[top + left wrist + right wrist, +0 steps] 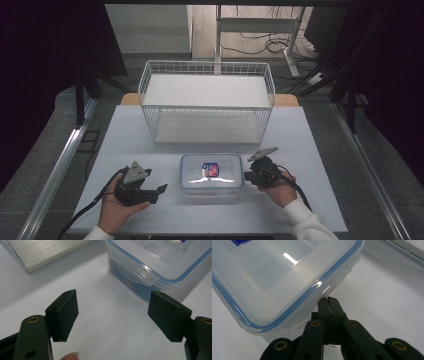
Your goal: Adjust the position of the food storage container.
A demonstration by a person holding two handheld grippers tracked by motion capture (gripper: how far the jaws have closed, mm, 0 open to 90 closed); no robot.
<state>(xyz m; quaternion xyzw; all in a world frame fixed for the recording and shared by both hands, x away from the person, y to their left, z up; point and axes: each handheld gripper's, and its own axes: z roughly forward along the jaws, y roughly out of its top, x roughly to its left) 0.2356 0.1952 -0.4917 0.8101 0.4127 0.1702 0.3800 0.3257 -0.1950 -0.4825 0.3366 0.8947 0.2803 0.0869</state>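
Note:
A clear plastic food container [211, 173] with a blue-sealed lid and a red-and-blue sticker lies on the white table near its front edge. My left gripper [161, 191] rests to the container's left, its jaws open and empty, aimed at the container's side latch [136, 271]. In the left gripper view the open gripper [112, 315] frames bare table short of the container [160, 267]. My right gripper [247, 175] is shut, its closed tips [329, 302] right at the container's right side, just under the lid's rim [322, 285]; whether they touch it I cannot tell.
A white wire basket [206, 102] with two shelves stands behind the container at the table's middle back. The table's front edge runs just behind both hands. Desk legs and cables lie on the floor beyond.

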